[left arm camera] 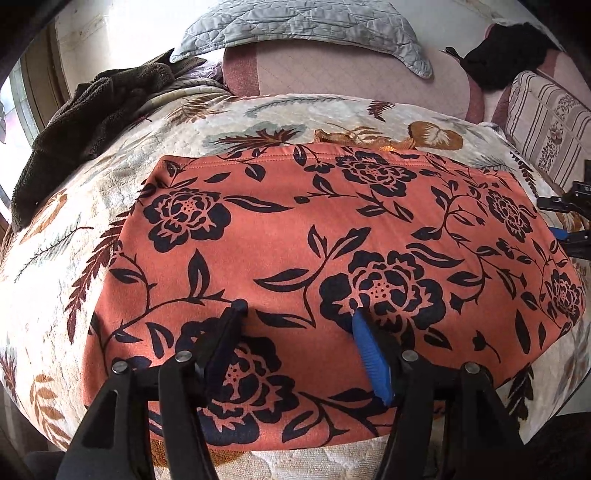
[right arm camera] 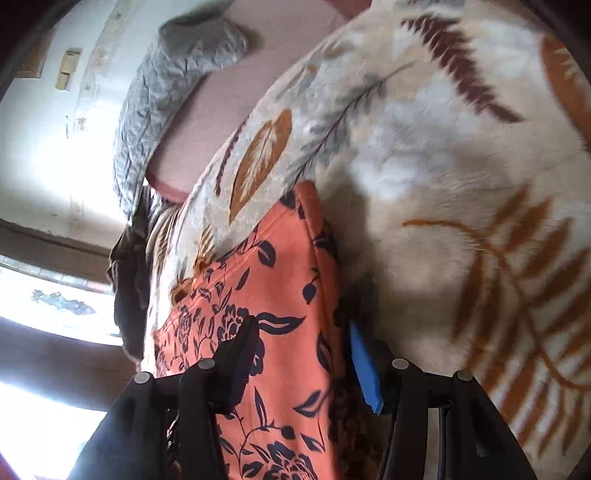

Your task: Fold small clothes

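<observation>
An orange garment with a dark floral print (left arm camera: 314,236) lies flat in a wide rectangle on a cream leaf-patterned blanket (left arm camera: 74,229). My left gripper (left arm camera: 299,310) is open, its fingers spread above the garment's near half, holding nothing. The right gripper shows at the right edge of the left wrist view (left arm camera: 569,221), beside the garment's right side. In the right wrist view the right gripper (right arm camera: 301,325) is open, tilted sideways, with the garment's edge (right arm camera: 280,266) lying between its black finger and blue-padded finger. The view is blurred.
A dark brown towel (left arm camera: 81,122) lies at the far left. A grey quilted pillow (left arm camera: 303,26) and a pink cushion (left arm camera: 351,70) sit behind the blanket. A black cloth (left arm camera: 506,55) and a striped cushion (left arm camera: 546,125) are at the far right. A bright window is at the left.
</observation>
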The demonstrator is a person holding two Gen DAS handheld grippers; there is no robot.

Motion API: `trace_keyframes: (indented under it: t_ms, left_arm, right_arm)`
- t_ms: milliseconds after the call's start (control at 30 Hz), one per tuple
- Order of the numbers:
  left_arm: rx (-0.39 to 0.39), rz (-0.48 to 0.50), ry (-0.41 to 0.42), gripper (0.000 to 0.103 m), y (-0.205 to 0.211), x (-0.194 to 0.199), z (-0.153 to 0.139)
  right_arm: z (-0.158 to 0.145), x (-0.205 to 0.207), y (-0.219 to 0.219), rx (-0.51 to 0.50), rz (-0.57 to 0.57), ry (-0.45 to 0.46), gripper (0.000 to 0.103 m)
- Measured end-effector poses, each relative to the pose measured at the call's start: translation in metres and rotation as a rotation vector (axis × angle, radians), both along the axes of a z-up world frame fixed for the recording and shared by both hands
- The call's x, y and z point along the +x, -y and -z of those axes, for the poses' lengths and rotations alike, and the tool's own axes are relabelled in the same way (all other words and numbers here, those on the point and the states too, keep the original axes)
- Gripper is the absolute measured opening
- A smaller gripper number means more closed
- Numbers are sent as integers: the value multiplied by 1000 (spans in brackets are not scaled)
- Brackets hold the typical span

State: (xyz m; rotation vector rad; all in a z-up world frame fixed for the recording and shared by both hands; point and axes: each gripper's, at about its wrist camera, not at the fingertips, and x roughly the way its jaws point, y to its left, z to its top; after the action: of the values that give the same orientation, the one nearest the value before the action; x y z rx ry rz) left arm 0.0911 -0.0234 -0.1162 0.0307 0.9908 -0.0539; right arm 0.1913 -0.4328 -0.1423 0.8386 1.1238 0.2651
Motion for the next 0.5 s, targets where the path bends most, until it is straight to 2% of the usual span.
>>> trace_keyframes:
  t_ms: [67,100,133,200,233,267,333,367,467,500]
  left_arm:
    - [-4,0,-3,64,0,1,0]
    - [-6,1,-2,64,0,0,0]
    - [-7,3,1,64,0,0,0]
    - [-8,10,7,65,0,-1,2]
    - [-8,10,10,65,0,-1,2]
    - [-6,10,11,65,1,-1,2]
    - [-1,11,8,65,1,-1,2]
    - [-6,12,5,65,0,-1,1]
    - [-32,15,-13,65,-5,0,-4]
    - [-50,0,-10,65,-11,-2,-10]
  right_arm:
    - [7,16,-15,-45,-55,-29,50]
    - [3,20,-23,-95,-81,-18,25]
    - [-3,20,-30,-153,-88,-11,19]
    - [-14,18,-41,-299,-82,12,16]
    - [-15,18,-44,-384,-70,6,16]
    - [-11,19,-41,-415,-38,-16,16]
    - [-13,18,-34,-399,22,-21,23]
    - [-21,13,-36,-411,36,-1,23]
    - [-52,-10,-42,-539,88,48,27]
    - [-62,-23,-45,-533,110,70,28]
